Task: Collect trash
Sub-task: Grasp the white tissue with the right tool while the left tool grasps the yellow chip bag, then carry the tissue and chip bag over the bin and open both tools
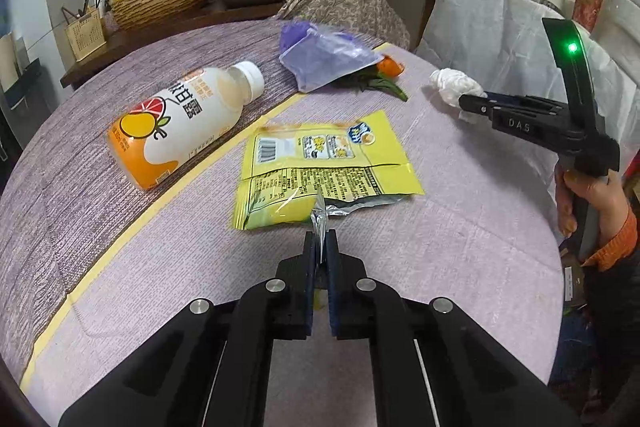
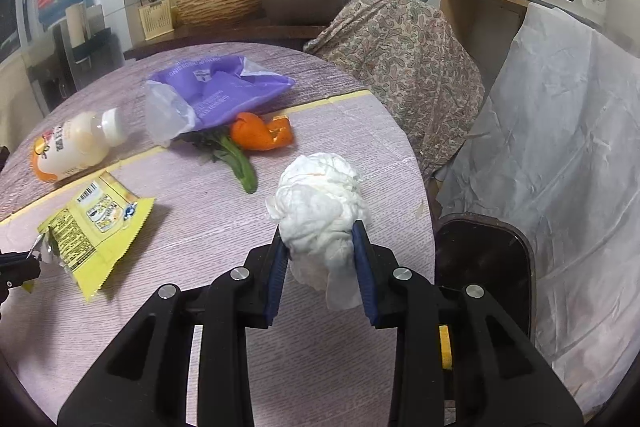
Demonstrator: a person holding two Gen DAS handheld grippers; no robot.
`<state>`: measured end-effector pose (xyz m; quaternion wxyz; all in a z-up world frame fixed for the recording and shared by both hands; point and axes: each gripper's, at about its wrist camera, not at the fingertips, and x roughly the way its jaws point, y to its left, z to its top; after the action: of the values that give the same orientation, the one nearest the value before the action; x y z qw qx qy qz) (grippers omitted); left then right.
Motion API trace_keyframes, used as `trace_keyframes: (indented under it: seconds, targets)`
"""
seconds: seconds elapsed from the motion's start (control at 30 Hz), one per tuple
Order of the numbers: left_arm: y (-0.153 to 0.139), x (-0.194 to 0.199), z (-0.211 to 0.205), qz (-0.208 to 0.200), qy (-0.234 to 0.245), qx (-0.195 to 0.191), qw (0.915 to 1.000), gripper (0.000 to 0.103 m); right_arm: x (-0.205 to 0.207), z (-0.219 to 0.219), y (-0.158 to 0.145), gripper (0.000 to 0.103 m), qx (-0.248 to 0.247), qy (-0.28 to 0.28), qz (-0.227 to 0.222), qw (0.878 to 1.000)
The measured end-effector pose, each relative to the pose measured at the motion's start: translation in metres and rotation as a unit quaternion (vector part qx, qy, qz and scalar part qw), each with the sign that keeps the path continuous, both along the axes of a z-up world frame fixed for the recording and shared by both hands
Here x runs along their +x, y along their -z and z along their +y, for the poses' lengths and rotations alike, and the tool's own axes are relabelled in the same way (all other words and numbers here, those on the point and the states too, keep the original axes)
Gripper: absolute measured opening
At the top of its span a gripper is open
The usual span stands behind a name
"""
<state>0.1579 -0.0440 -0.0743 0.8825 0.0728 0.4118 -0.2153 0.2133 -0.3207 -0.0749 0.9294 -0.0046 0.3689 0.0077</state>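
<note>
Yellow snack wrapper (image 1: 324, 167): flat, creased, torn silver edge, barcode up; long axis runs away from my left claw (image 1: 320, 247), which is pinched tight on its near corner. Crumpled white tissue (image 2: 320, 211) sits clamped in my right claw (image 2: 320, 251), above the bench (image 1: 460, 247). Juice bottle (image 1: 180, 127) lies on its side, cap pointing away.

Both views are evenly and softly lit from overhead, fairly bright, with a slightly cool cast. Shadows on the surface (image 1: 440, 247) are faint and short. Small glints sit on the silver bolts of each claw and on the crumpled wrapper (image 1: 326, 167). A green lamp (image 1: 573, 47) glows sharply. Fisheye bending curves the edges, dark corners ring each frame, and the background shelves look slightly soft.
</note>
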Motion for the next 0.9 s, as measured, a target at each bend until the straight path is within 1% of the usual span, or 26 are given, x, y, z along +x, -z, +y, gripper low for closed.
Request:
trace_keyframes:
  seconds: [0.27, 0.43, 0.6, 0.73, 0.9]
  targets:
    - [-0.026, -0.014, -0.008, -0.027, 0.007, -0.034, 0.9990, 0.006, -0.037, 0.005, -0.014, 0.032, 0.020, -0.014, -0.030, 0.999]
    - [-0.043, -0.013, -0.028, -0.040, 0.026, -0.054, 0.9974, 0.006, -0.067, -0.011, -0.020, 0.032, 0.046, -0.005, -0.044, 0.998]
    - [-0.062, -0.008, -0.062, -0.046, 0.061, -0.080, 0.9939, 0.006, -0.090, -0.038, -0.023, 0.032, 0.063, 0.025, -0.056, 0.996]
    - [-0.076, -0.004, -0.091, -0.055, 0.086, -0.091, 0.9906, 0.006, -0.107, -0.066, -0.020, 0.032, 0.076, 0.056, -0.064, 0.993]
    - [-0.087, 0.007, -0.128, -0.043, 0.113, -0.110, 0.9866, 0.006, -0.123, -0.107, -0.013, 0.032, 0.088, 0.106, -0.063, 0.988]
